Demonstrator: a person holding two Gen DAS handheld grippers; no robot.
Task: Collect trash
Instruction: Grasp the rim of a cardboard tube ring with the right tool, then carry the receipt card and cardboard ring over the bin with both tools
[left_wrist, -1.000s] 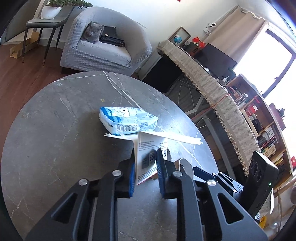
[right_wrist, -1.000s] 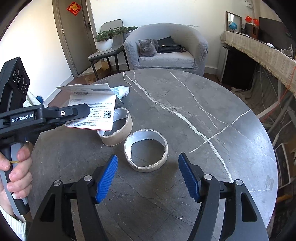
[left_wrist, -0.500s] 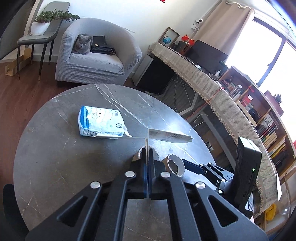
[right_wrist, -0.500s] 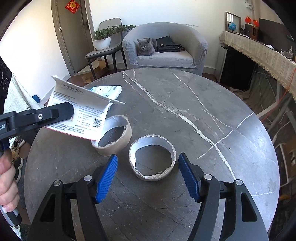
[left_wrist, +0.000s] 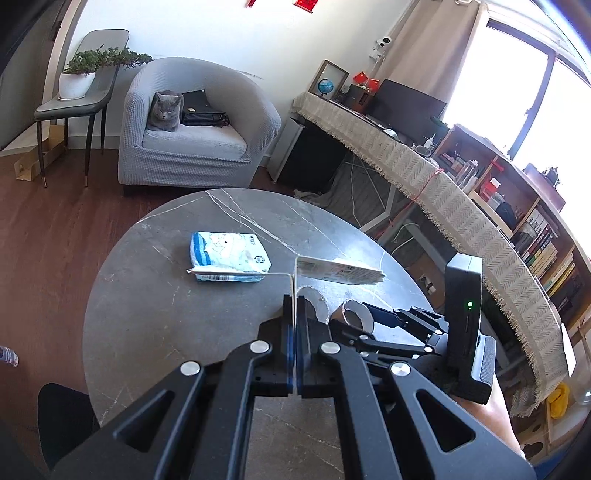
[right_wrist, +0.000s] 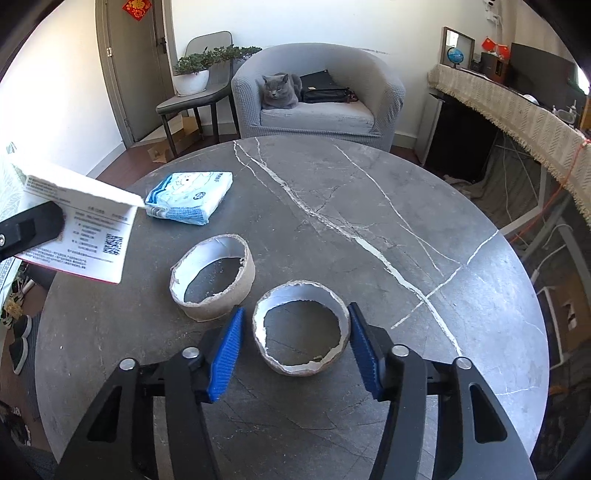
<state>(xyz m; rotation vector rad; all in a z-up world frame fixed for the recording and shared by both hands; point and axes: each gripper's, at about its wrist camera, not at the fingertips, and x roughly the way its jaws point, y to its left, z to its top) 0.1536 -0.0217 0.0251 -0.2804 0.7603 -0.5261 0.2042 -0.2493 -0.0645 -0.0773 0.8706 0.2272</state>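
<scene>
My left gripper (left_wrist: 294, 306) is shut on a folded white printed leaflet (left_wrist: 338, 271), held edge-up above the round grey marble table (left_wrist: 147, 314). In the right wrist view the leaflet (right_wrist: 81, 229) hangs at the far left, off the table. Two torn cardboard rings stand on the table. My right gripper (right_wrist: 295, 325) straddles the nearer ring (right_wrist: 295, 369) and its jaws are closing. The right pad is at the ring's wall, while the left pad stands a little apart from it. The other ring (right_wrist: 221, 306) stands just to its left. A blue-and-white tissue pack (right_wrist: 188, 199) lies farther back.
Behind the table is a grey armchair (right_wrist: 384, 92) with a grey cat (right_wrist: 279, 90) and a black bag on it. A chair with a potted plant (right_wrist: 192, 74) stands to its left. A long cloth-covered sideboard (right_wrist: 517, 110) runs along the right. Shoes lie on the floor at left.
My left gripper closed on the leaflet and lifted it up and away from the rings. My right gripper came down around the nearer ring and its jaws narrowed.
</scene>
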